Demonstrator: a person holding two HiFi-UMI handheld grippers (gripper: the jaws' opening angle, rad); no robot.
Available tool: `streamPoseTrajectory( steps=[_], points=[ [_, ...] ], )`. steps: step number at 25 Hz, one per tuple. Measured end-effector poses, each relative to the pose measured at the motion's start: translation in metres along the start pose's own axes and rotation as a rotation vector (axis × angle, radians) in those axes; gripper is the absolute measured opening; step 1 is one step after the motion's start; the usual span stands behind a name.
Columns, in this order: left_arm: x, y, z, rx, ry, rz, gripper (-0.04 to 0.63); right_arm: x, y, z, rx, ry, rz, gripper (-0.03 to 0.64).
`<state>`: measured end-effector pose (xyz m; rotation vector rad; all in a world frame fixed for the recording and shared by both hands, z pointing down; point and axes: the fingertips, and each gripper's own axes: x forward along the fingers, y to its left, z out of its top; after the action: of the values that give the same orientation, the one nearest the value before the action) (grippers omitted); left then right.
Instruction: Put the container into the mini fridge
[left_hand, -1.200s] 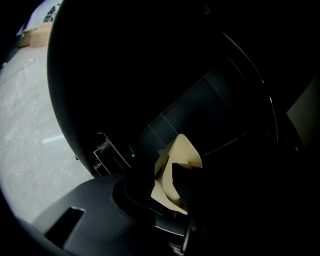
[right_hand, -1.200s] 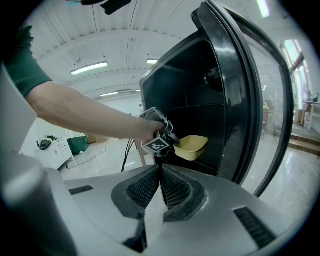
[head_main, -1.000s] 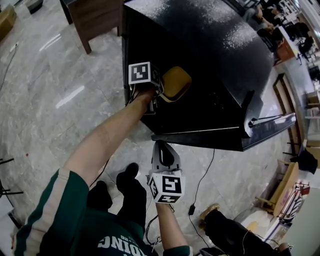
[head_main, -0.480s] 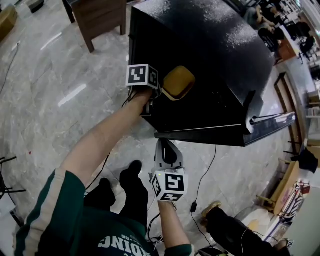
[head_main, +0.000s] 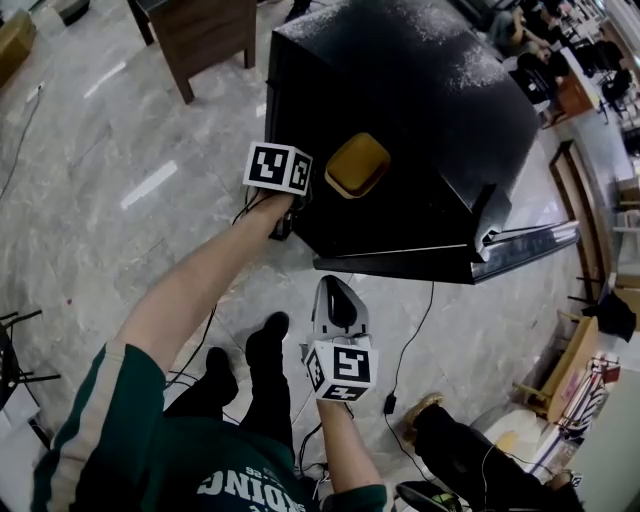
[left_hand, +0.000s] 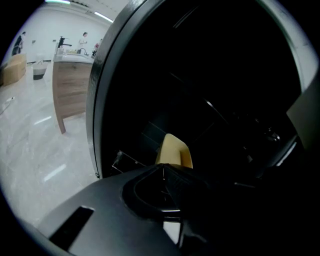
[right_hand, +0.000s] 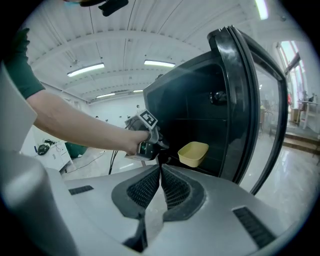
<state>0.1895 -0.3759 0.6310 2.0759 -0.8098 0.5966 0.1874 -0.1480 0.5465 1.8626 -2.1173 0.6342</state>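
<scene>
The yellow container (head_main: 357, 165) (right_hand: 193, 152) rests on a shelf inside the black mini fridge (head_main: 420, 90), whose door (right_hand: 260, 100) stands wide open. My left gripper (head_main: 303, 192) (left_hand: 163, 169) hangs at the fridge opening, just left of the container and apart from it. Its jaws are closing and meet with nothing between them. In the left gripper view the container (left_hand: 174, 151) shows right beyond the tips. My right gripper (head_main: 335, 290) (right_hand: 161, 170) is held lower, in front of the open door, shut and empty.
The open door (head_main: 450, 262) juts out to the right, close above my right gripper. A cable (head_main: 400, 370) runs over the marble floor below it. A wooden cabinet (head_main: 200, 30) stands at the back left. Another person's shoe (head_main: 425, 418) is at the lower right.
The left gripper has let go of the container and drawn back to the left. The container stays in the fridge. The right gripper has hardly moved.
</scene>
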Motion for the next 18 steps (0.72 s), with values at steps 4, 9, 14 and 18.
streamPoseTrajectory(
  steps=[4,9,14,18],
  points=[
    [-0.021,-0.008,0.009,0.105,-0.034,-0.008,0.014,-0.005,-0.007,0.009,0.016,-0.006,-0.042,0.035],
    [-0.054,-0.025,0.012,0.305,-0.064,0.009,0.014,-0.014,-0.006,0.013,0.046,0.008,-0.079,0.035],
    [-0.094,-0.047,0.005,0.459,-0.085,0.007,0.014,-0.021,0.007,0.019,0.066,0.018,-0.079,0.035],
    [-0.125,-0.063,-0.007,0.492,-0.09,-0.014,0.014,-0.029,0.016,0.031,0.063,0.012,-0.086,0.035]
  ],
)
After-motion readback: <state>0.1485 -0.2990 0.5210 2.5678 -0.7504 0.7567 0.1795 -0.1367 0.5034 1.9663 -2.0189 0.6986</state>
